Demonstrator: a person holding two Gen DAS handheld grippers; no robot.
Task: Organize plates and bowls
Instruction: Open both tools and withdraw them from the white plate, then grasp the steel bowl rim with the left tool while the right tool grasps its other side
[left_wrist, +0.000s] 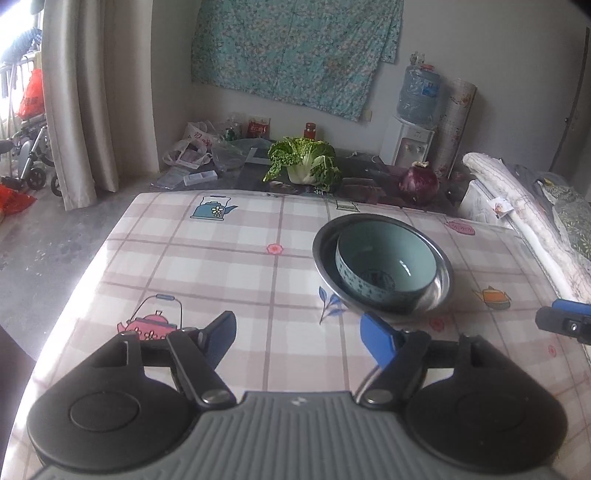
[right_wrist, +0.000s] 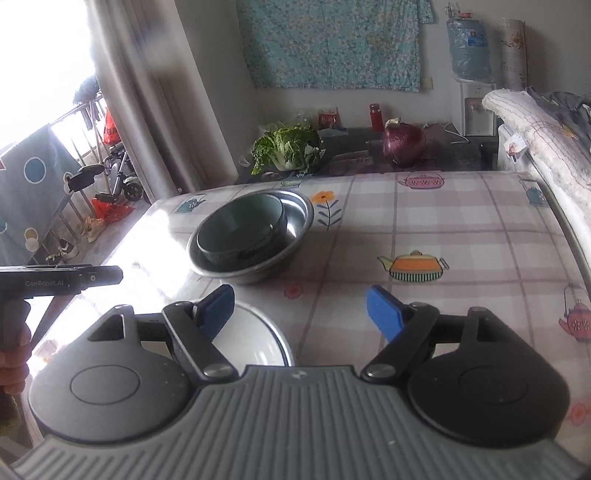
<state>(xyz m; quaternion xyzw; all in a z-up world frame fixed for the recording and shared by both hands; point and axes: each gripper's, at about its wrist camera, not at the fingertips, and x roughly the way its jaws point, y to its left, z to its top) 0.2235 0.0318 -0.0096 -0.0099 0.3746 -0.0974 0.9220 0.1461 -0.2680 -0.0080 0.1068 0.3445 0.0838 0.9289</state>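
Green ceramic bowl (left_wrist: 384, 264) is seen nested inside the steel basin (left_wrist: 439, 258), tilted against the basin wall rather than sitting flat. In the left wrist view the pair lies ahead of the left gripper (left_wrist: 299, 338) and off to the right of its jaws, clear of both pads. Left jaws are held wide apart, nothing between them. In the right wrist view the same stack is found ahead and to the left of the right gripper (right_wrist: 301, 308). Right jaws are also spread wide, empty. A white plate with a dark rim (right_wrist: 258, 343) is partly seen directly beneath the right gripper, under its left finger (right_wrist: 216, 308); no contact can be confirmed. The rest of the plate is hidden by the gripper body. All items rest on the checked, teapot-print surface (left_wrist: 229, 266).

Step judged: nesting of bowl into basin looks done; both grippers are free, so a transition between items is in hand. The white plate appears to be the remaining loose piece.

Next move probably calls for the right jaws to be lowered onto the plate rim, closed on its edge, and the plate brought to the stack. A thin rim lying flat on the surface would need a shallow approach angle; a slip is a risk. Cabbage (left_wrist: 303, 164) and red onion (left_wrist: 419, 184) beyond the far edge are not involved.
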